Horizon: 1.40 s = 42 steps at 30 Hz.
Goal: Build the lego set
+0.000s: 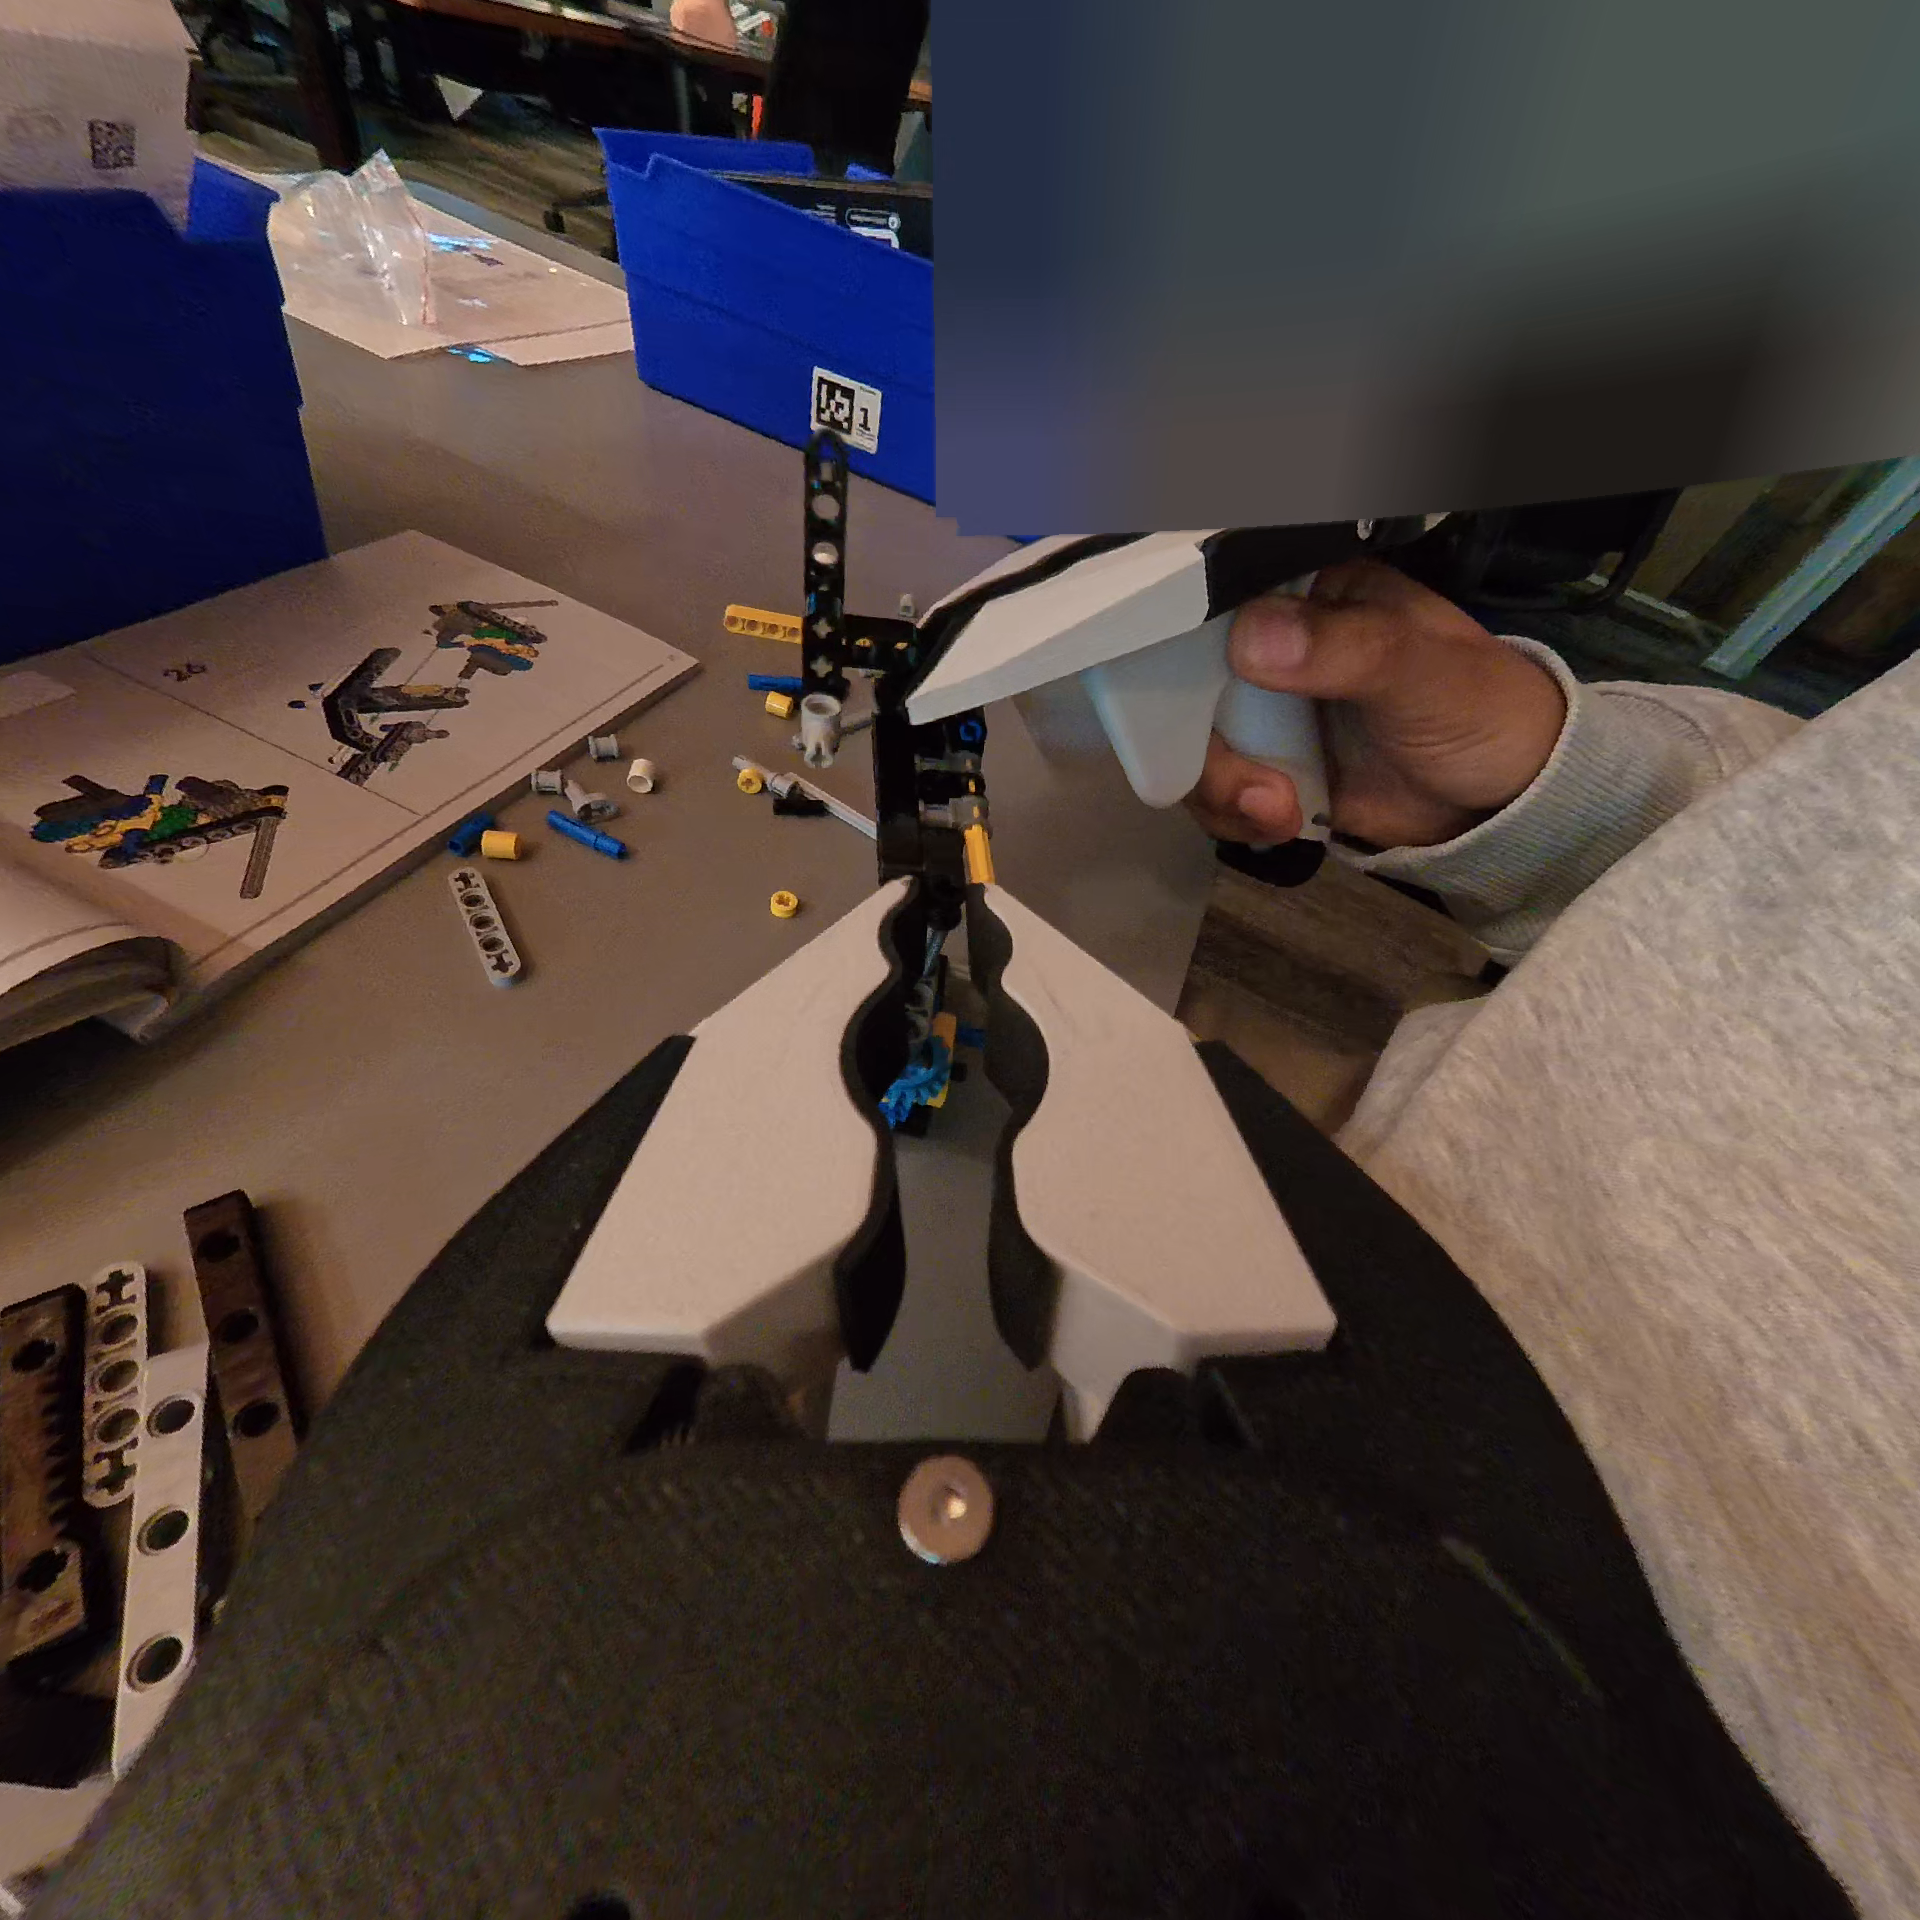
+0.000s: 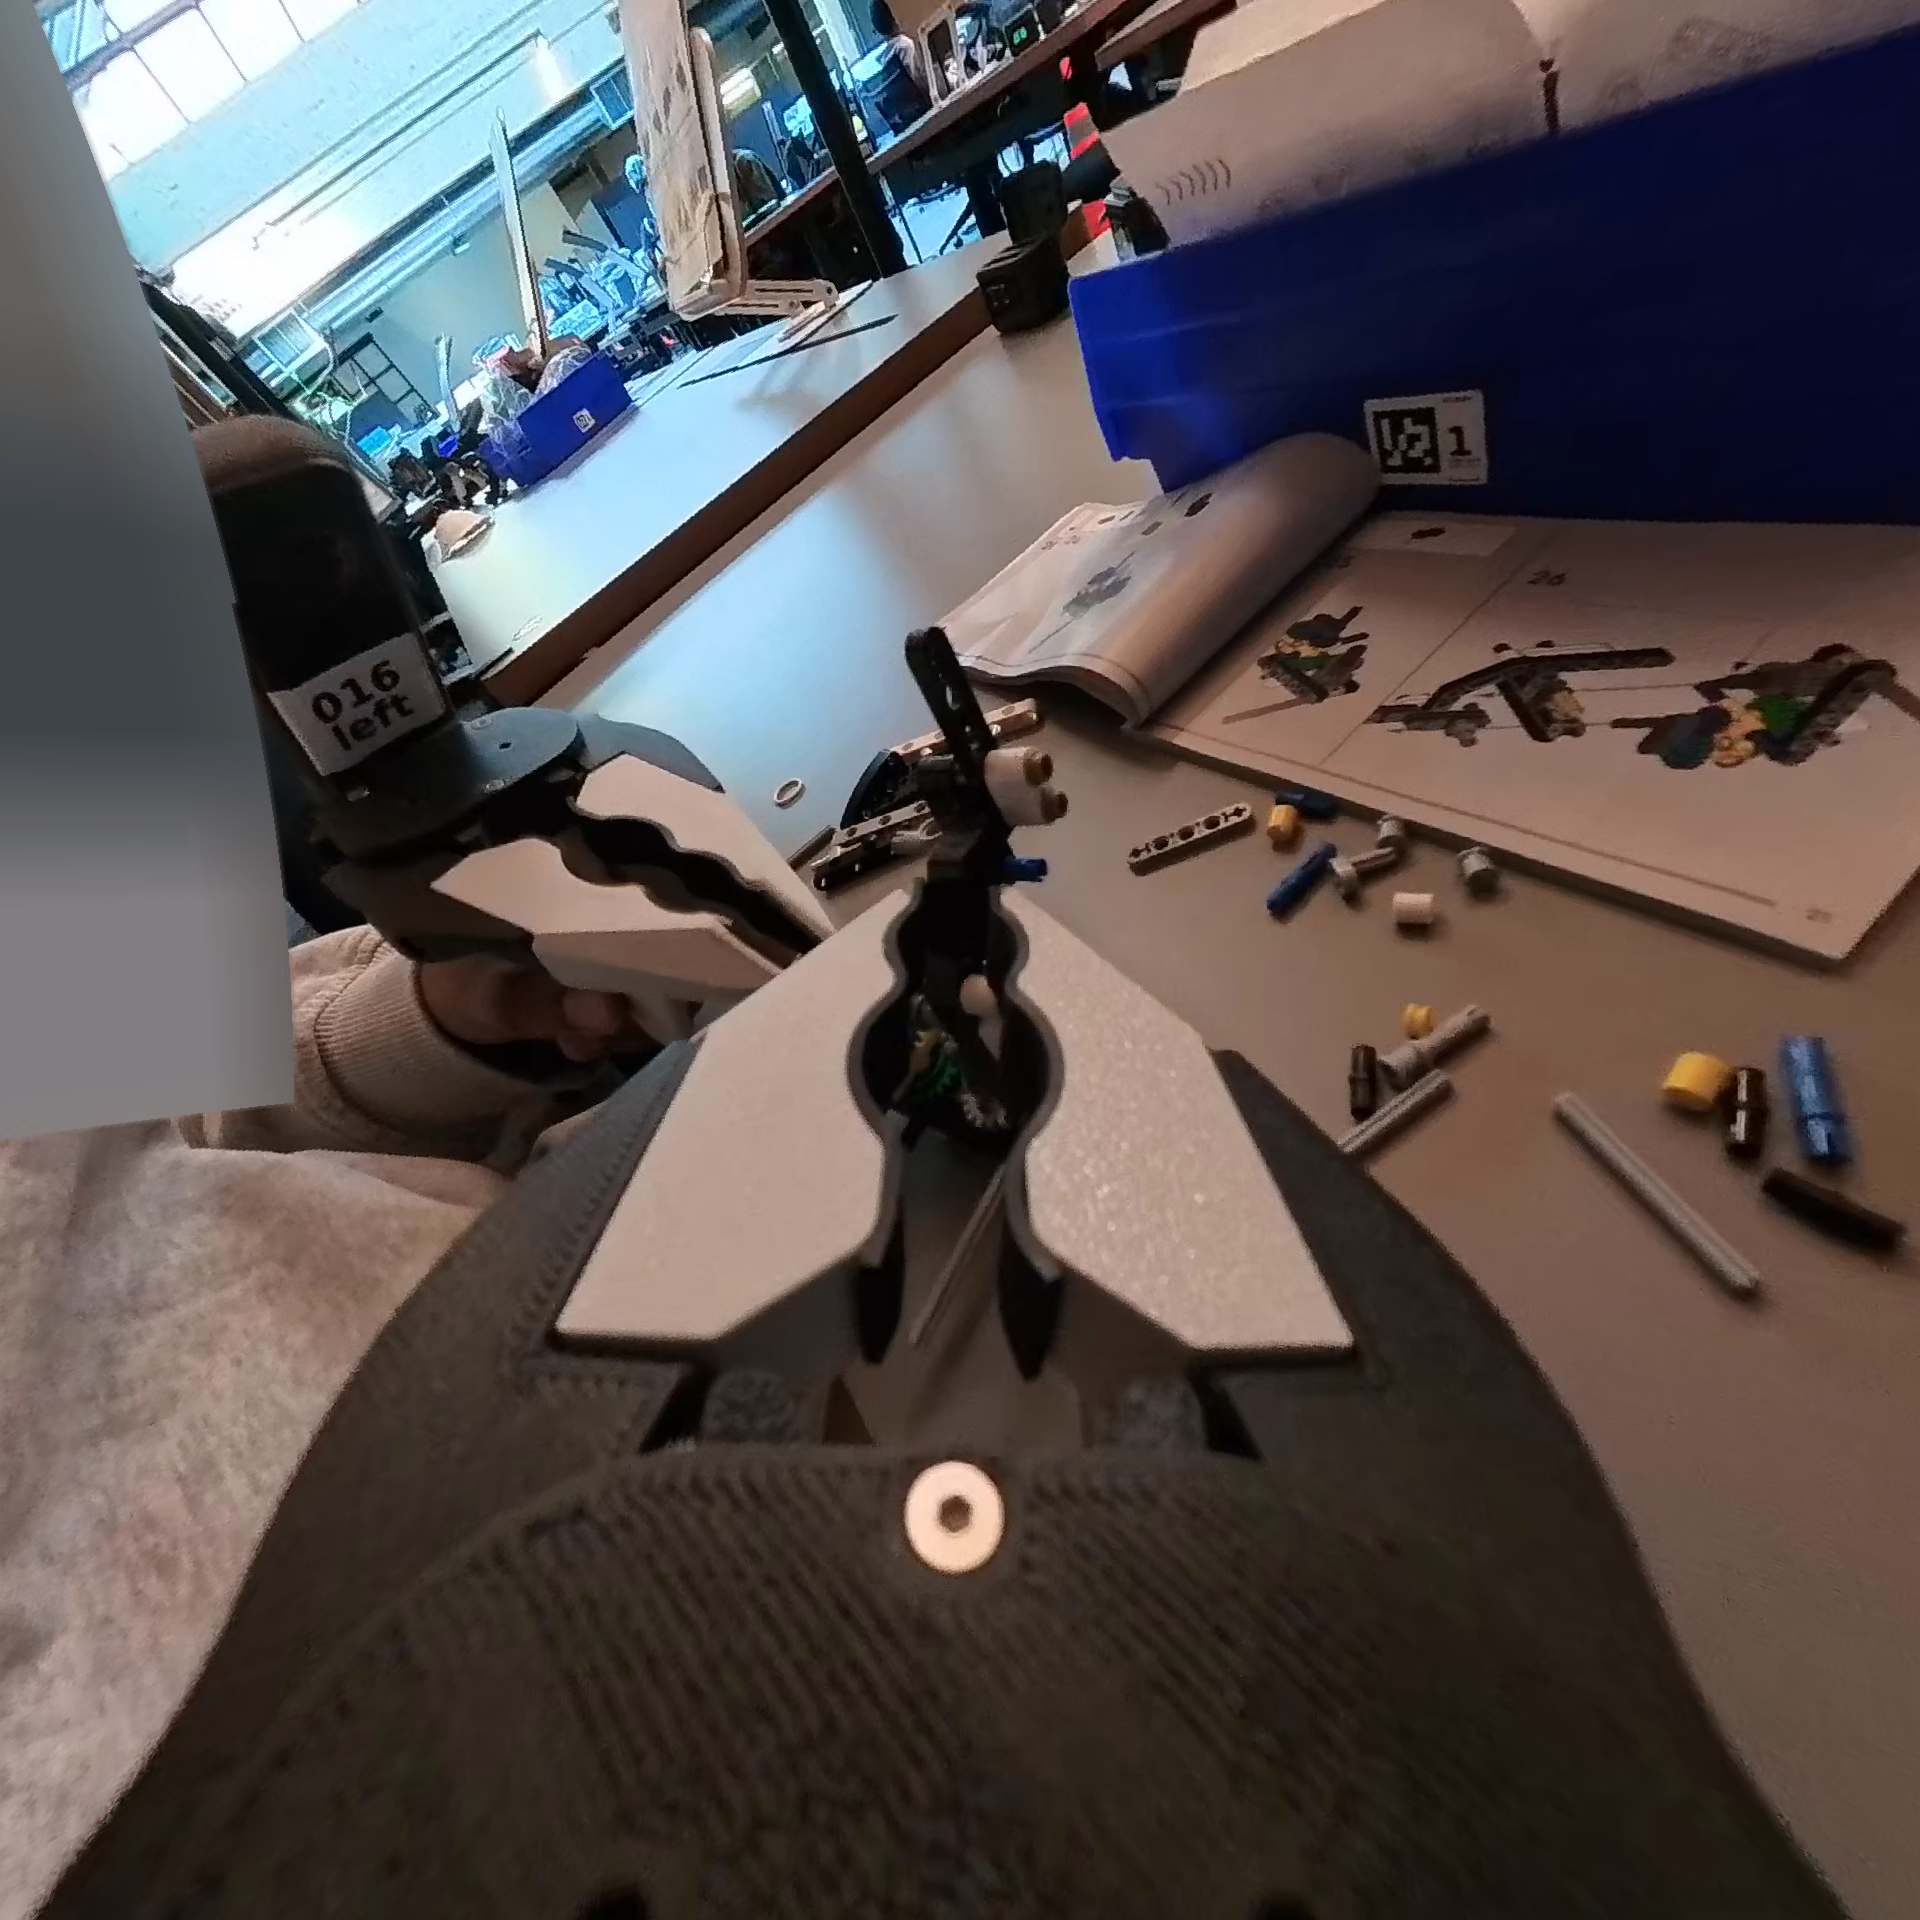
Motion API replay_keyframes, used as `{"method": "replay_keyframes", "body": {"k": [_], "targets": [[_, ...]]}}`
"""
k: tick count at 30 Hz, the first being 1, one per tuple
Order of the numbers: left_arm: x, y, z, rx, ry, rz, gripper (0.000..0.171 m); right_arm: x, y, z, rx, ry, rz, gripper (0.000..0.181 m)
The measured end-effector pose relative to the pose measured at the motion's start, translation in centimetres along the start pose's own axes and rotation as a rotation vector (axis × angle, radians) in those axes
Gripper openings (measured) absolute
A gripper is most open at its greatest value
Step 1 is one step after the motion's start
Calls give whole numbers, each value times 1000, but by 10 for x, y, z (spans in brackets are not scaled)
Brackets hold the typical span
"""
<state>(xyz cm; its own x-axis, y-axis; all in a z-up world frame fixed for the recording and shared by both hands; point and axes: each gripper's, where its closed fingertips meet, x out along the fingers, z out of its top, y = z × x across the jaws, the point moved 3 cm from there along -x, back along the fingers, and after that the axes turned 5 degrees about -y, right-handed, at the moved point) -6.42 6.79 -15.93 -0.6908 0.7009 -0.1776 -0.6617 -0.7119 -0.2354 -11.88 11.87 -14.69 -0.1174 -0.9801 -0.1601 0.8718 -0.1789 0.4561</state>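
A partly built lego assembly (image 1: 906, 790) of black beams, with a blue gear and a yellow axle, is held upright above the grey table (image 1: 499, 1101). My left gripper (image 1: 940, 888) is shut on its lower end. My right gripper (image 1: 920, 701) comes in from the right, held by a hand (image 1: 1413, 707), and meets the assembly higher up. In the right wrist view my right gripper (image 2: 956, 909) is shut on the assembly (image 2: 951, 717), whose black beam sticks up past the fingertips. The left gripper (image 2: 800, 930) reaches in from the left, its tips hidden behind my right finger.
An open instruction booklet (image 1: 312, 727) (image 2: 1507, 727) lies on the table. Loose pins, bushes, axles and a grey beam (image 1: 483, 925) (image 2: 1190, 834) are scattered beside it. Blue bins (image 1: 779, 301) (image 2: 1558, 312) stand behind. Several beams (image 1: 125, 1455) lie at the near left. A grey sleeve (image 1: 1662, 1143) is at right. The grippers' ends are close to 4 centimetres from one another.
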Motion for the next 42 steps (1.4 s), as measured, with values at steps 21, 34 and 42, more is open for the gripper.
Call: {"method": "replay_keyframes", "body": {"k": [21, 34, 42], "targets": [[0, -3, -1, 144, 23, 63, 3, 5, -3, 1, -43, -12, 70, 8], [0, -3, -1, 213, 30, 97, 4, 8, -4, 1, -68, -21, 94, 8], [1, -4, -3, 218, 43, 96, 4, 11, -6, -1, -73, -9, 102, 8]]}}
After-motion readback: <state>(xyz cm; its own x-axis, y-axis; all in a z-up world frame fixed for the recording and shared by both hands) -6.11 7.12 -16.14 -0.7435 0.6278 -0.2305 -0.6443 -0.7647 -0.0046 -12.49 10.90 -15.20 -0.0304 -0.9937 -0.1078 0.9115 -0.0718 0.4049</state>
